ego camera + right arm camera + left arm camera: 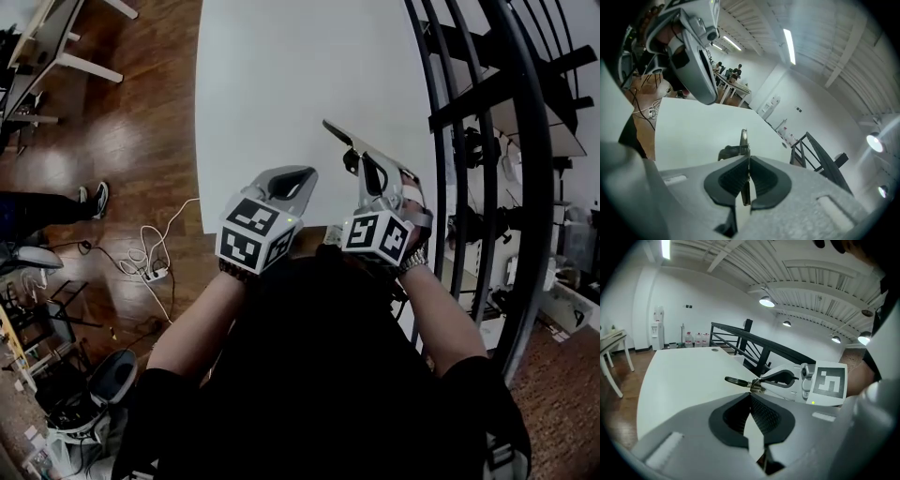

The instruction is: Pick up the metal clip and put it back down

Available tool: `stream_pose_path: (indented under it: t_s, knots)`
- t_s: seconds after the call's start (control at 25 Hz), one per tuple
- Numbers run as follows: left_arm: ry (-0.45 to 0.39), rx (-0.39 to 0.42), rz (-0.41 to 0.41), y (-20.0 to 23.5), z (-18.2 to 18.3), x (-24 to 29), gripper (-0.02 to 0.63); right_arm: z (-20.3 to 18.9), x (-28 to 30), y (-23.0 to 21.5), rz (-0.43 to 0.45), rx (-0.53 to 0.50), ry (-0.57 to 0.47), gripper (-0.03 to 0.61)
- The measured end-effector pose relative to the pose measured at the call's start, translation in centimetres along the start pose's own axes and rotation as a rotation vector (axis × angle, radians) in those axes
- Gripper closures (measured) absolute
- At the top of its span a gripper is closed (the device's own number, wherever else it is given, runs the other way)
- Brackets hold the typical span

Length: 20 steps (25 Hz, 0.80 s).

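Observation:
My right gripper [359, 157] is shut on the metal clip [336, 132], a thin silvery piece with a dark part, which juts out past the fingertips and is held above the white table [281, 66] near its front edge. In the right gripper view the clip [744, 139] stands edge-on between the closed jaws of the gripper [747, 161]. The left gripper view shows the clip [737, 380] sticking out of the right gripper [758, 383]. My left gripper [290, 175] hovers just left of it, shut with nothing in it [750, 398].
A black metal railing [487, 141] runs along the table's right side. Wooden floor lies to the left, with a white cable and power strip [150, 272] and a standing person's shoes [97, 197]. Desks and chairs stand further left.

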<state>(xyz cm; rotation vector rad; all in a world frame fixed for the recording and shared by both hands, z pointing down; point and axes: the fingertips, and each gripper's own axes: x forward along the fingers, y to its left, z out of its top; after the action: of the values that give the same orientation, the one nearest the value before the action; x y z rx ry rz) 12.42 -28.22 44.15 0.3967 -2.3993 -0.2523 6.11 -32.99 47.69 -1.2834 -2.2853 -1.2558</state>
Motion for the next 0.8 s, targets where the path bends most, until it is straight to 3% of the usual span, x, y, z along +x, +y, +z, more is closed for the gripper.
stream_pose_path:
  t_s: [0.56, 0.8]
  knots:
    - [-0.102, 0.118, -0.124, 2.0, -0.2, -8.1, 0.597, 8.8, -5.3, 4.3, -0.034, 0.282, -0.039, 0.578]
    - [-0.127, 0.158, -0.167, 2.8, -0.3, -10.4, 0.597, 11.0, -6.6, 5.8, -0.069, 0.329, -0.029, 0.578]
